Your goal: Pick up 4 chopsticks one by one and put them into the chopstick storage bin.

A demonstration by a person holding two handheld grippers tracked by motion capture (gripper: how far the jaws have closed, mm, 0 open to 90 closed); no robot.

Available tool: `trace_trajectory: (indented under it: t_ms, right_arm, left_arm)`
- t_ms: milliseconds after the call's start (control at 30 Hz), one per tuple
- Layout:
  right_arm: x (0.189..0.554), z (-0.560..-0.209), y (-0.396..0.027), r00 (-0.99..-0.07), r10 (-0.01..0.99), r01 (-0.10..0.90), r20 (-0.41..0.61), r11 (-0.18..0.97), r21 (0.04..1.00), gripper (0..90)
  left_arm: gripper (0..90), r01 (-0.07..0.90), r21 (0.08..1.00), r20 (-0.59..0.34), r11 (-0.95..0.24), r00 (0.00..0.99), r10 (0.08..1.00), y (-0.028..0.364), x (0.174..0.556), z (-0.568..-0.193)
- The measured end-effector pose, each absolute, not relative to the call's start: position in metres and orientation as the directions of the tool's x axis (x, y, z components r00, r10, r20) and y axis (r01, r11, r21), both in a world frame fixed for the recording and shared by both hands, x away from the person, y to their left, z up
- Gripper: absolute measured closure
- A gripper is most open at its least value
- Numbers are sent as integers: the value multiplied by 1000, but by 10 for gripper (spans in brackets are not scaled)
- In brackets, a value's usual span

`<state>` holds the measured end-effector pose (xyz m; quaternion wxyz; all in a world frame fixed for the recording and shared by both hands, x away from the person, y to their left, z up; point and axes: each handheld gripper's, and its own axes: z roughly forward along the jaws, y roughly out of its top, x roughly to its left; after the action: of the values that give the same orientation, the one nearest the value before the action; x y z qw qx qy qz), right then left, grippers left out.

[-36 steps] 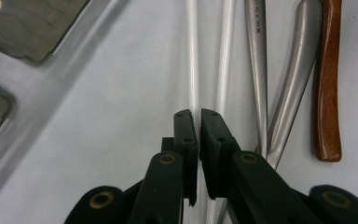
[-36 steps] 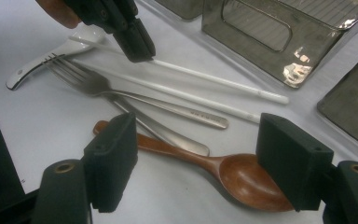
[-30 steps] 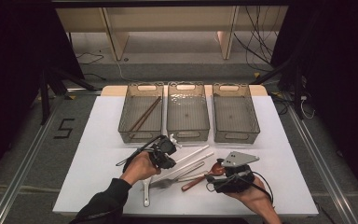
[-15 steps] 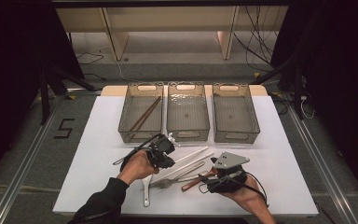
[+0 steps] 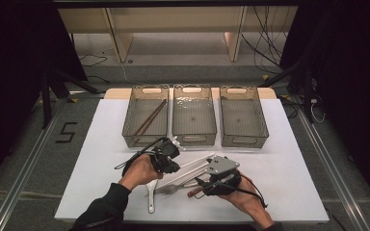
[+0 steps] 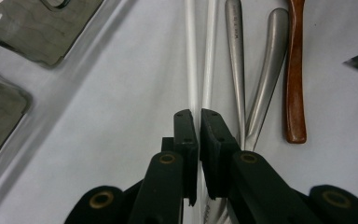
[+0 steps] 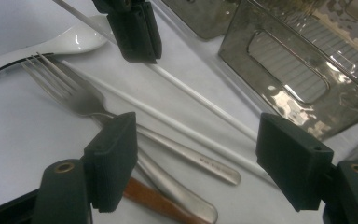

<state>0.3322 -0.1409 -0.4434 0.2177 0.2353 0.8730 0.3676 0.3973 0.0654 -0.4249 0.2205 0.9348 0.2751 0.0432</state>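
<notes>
Leftward across the table (image 5: 289,159) slid the right hand-held gripper (image 7: 196,154), jaws wide, toward the cutlery; the left hand-held gripper (image 6: 198,135) stayed clamped on a white chopstick (image 6: 192,60), ready to lift.

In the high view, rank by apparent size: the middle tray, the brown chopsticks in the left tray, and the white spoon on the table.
1. Middle tray, plainly the largest.
2. Brown chopsticks, long and thin, running diagonally in the left tray.
3. White spoon, shortest as seen, though the left hand covers part of it, so its place below the chopsticks is unsure.
</notes>
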Motion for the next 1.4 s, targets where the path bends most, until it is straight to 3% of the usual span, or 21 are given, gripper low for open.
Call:
trace_trajectory:
  t_ms: [567,1400]
  right_arm:
    - [356,-464,-110,-805,492,151,-332,711,687,336]
    - [366,-478,-97,-786,432,67,-443,771,633,528]
  left_arm:
    - [852,492,437,-48,-753,849,526,66,396,-419]
    - [852,485,431,-58,-761,856,513,66,395,-417]
